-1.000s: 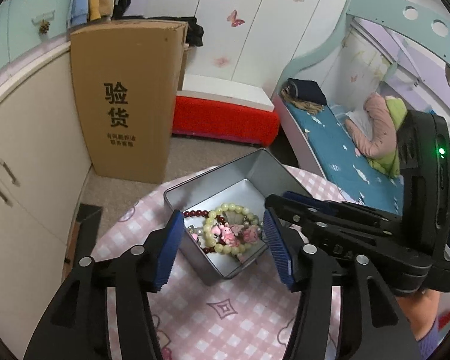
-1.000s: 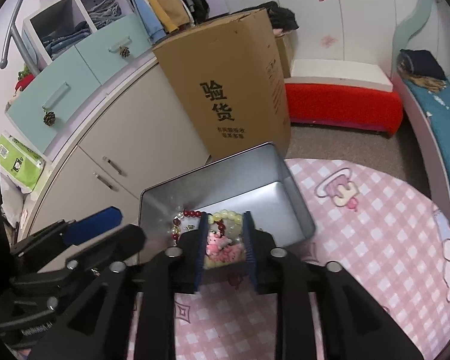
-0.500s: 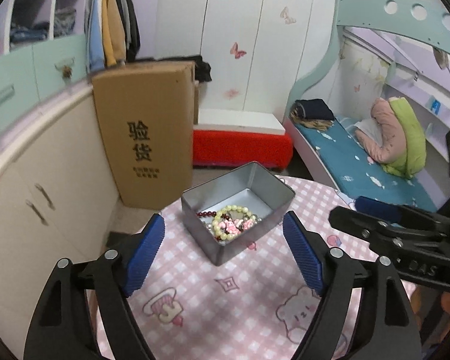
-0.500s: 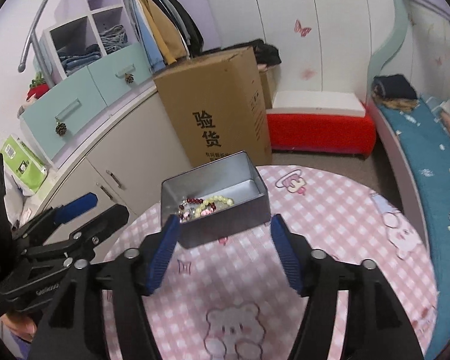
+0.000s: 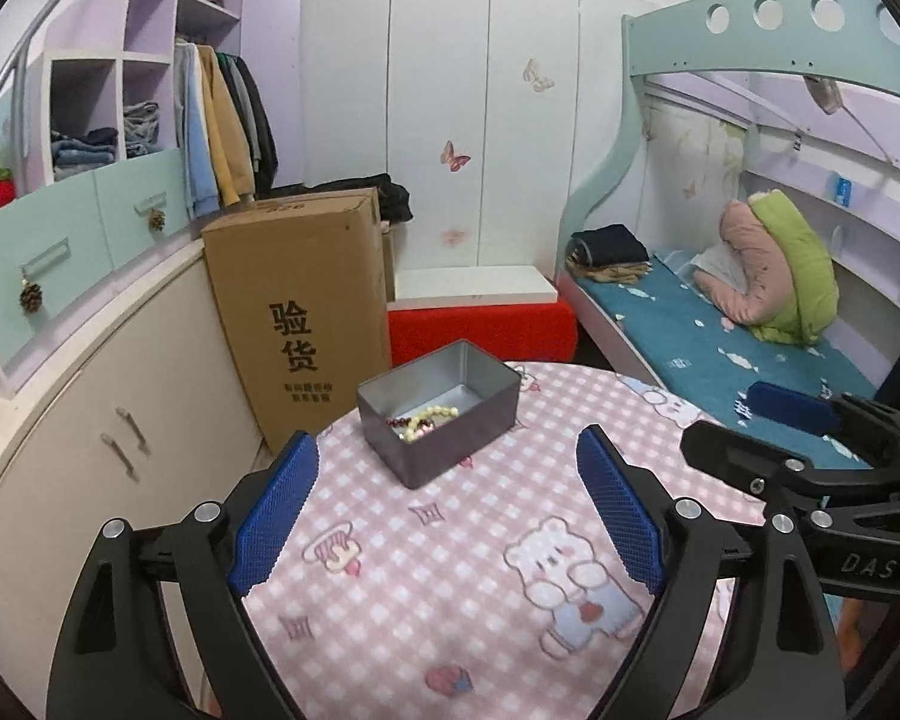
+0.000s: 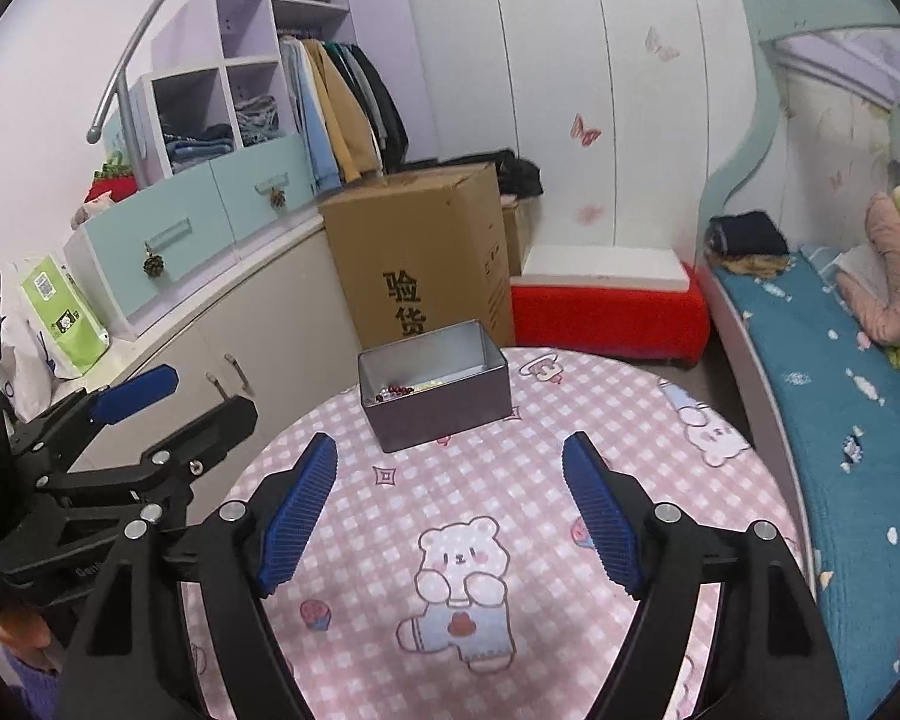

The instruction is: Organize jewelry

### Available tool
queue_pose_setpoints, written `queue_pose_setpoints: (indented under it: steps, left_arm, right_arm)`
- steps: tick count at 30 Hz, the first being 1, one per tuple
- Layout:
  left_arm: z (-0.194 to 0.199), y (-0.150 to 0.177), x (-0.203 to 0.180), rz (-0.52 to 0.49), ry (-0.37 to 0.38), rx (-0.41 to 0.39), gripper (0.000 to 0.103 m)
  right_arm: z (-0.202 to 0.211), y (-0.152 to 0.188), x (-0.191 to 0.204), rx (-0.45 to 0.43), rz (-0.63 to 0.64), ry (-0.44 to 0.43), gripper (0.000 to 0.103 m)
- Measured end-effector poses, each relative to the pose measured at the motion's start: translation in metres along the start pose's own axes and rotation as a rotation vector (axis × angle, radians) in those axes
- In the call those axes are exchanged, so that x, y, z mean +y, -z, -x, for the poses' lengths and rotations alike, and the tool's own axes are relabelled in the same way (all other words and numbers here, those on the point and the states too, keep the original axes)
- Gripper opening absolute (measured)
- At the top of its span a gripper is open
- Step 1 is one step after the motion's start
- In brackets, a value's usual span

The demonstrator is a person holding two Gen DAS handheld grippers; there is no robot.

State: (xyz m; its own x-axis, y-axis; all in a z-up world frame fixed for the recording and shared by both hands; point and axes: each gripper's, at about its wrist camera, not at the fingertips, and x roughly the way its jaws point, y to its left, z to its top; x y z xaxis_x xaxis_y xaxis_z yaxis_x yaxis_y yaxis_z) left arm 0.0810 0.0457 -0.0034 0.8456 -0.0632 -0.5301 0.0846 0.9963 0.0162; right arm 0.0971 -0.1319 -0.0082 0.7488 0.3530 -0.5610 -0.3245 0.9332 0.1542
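Presently, both the left gripper [image 5: 447, 510] and right gripper [image 6: 450, 510] hang spread and empty. The limp, light beaded bracelets [image 5: 424, 421] lie inside the tin [image 5: 450, 456]; pinch across bunched strands.

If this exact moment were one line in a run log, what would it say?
left tongs: open, empty | right tongs: open, empty | beaded bracelets: inside metal tin | tin: on pink checked tablecloth, untouched
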Motion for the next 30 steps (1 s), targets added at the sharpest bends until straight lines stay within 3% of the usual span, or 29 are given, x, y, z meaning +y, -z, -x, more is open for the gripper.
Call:
queue_pose_setpoints:
  steps: [9,16,30]
  left_arm:
    - [0.064,0.009,-0.012,-0.009,-0.012,-0.114,0.085]
    - [0.109,0.012,-0.025,-0.026,-0.035,-0.248,0.085]
    - [0.152,0.018,-0.031,-0.02,-0.035,-0.398,0.085]
  right_arm:
    - [0.061,0.015,0.014,-0.105,0.02,0.037,0.083]
    - [0.107,0.022,0.025,-0.216,0.045,0.093,0.085]
    - [0.15,0.033,0.036,-0.357,0.063,0.159,0.089]
